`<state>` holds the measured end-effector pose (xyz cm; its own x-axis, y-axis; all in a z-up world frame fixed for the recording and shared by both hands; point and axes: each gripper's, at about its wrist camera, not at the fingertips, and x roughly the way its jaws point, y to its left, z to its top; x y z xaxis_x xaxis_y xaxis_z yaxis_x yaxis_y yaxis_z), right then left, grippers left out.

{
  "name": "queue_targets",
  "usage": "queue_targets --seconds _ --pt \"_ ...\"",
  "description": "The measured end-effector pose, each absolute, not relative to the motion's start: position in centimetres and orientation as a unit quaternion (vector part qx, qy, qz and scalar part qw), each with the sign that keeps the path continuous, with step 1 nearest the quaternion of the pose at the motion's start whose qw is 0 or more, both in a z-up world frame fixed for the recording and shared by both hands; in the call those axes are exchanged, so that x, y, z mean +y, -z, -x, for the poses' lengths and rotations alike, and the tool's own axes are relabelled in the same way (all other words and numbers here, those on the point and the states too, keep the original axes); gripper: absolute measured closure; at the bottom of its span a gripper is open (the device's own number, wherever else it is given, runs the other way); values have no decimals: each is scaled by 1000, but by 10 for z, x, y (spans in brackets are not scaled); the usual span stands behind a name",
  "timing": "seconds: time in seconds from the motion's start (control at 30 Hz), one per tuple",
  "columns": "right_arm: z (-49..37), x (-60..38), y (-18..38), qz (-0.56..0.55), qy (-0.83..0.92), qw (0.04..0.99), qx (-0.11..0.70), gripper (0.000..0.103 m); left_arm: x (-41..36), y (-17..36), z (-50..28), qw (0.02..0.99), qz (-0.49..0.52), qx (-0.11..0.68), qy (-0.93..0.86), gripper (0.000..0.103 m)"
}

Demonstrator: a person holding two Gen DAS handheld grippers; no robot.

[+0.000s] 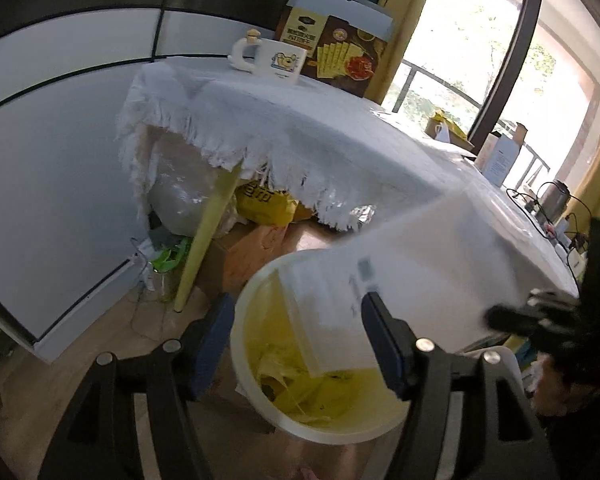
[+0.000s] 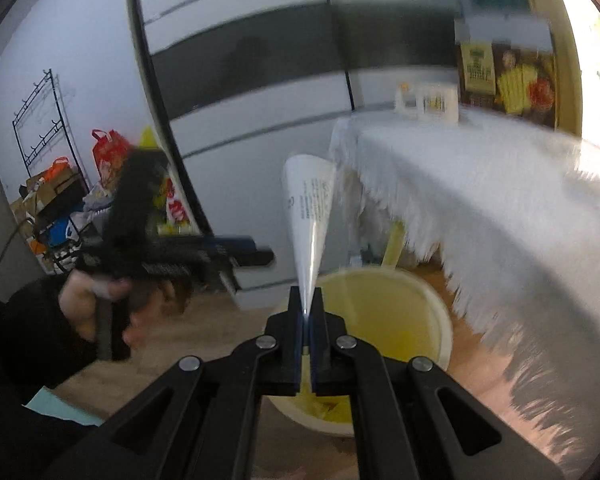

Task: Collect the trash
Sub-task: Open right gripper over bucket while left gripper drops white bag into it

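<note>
Jaws, right: right gripper (image 2: 307,312) pressed tight on the edge of a white sheet of paper (image 2: 310,208), the sheet standing up edge-on between the blue pads.
Jaws, left: left gripper (image 1: 296,344) spread wide and holding nothing, one finger on either side of the bin's rim in its own view.
Paper: in the left wrist view the sheet of paper (image 1: 404,280) slants down from the right gripper (image 1: 516,318) at the right edge, its lower corner dipping inside the mouth of the bin; faint print shows on it.
Bin: round white trash bin (image 1: 260,392) lined with a yellow bag, crumpled yellow and pale scraps at the bottom; it stands on the wooden floor (image 1: 60,380) just beside the table.
Table: covered with a white fringed cloth (image 1: 300,128) hanging over the near edge; a pale yellow leg (image 1: 208,240) shows beneath it.
On the table, far end: white mug (image 1: 278,62) with a cartoon print, and behind it a brown and yellow cracker box (image 1: 340,54).
Under the table: yellow plastic bag (image 1: 260,204), a cardboard box and clear wrapping, all crowded together.
Left hand: seen from the right wrist camera, the person's left hand (image 2: 96,304) grips the handle of the left gripper (image 2: 256,254), blurred.
Background: wire rack (image 2: 48,184) against the wall, stacked with bags and boxes.
</note>
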<state>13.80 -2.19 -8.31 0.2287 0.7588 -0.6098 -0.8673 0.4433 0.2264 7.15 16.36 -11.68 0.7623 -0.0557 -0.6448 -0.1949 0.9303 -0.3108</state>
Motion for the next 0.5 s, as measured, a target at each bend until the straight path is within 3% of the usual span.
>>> queue_targets --seconds 0.3,0.4,0.5 --pt "-158 -8 126 113 -482 769 405 100 156 116 -70 924 168 343 -26 37" --pt "-163 -10 130 122 -471 771 410 95 149 113 -71 927 152 343 -23 37" --pt "-166 -13 132 125 -458 776 416 82 145 113 -71 927 148 345 -19 37"
